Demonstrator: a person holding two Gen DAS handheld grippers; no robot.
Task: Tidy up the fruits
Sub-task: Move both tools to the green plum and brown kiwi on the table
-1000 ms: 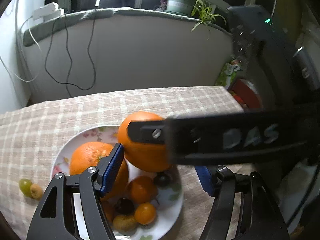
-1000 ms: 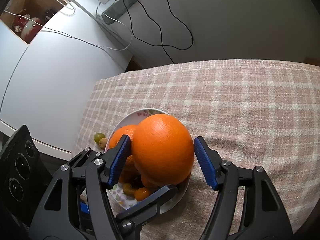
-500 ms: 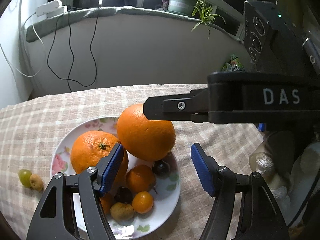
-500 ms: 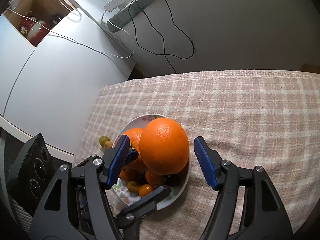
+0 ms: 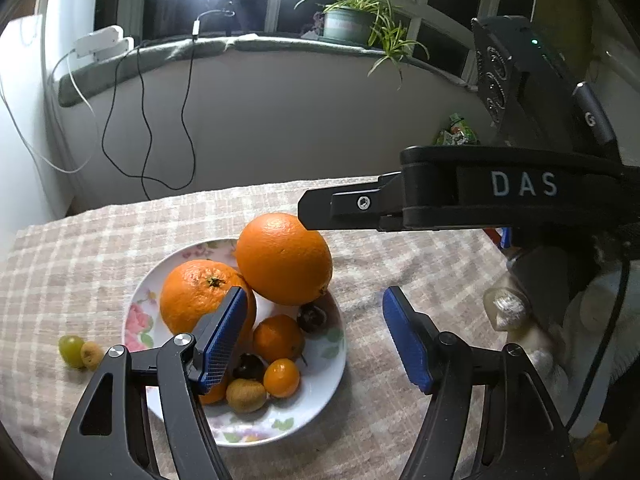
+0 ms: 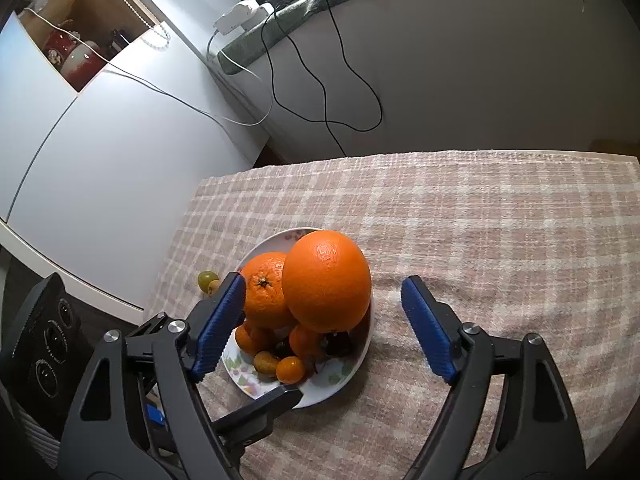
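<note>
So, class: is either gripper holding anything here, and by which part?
Nothing is held. The left gripper and right gripper are open, clear of the large orange.

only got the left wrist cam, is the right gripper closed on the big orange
Observer: No. The right wrist view shows the right gripper open, with its blue pads standing clear of the big orange on both sides.
Operator: ok and where does my left gripper sit vs the plate
Observer: From the right wrist view, one finger of the left gripper lies low across the near rim of the floral plate. I cannot tell whether it touches.
</note>
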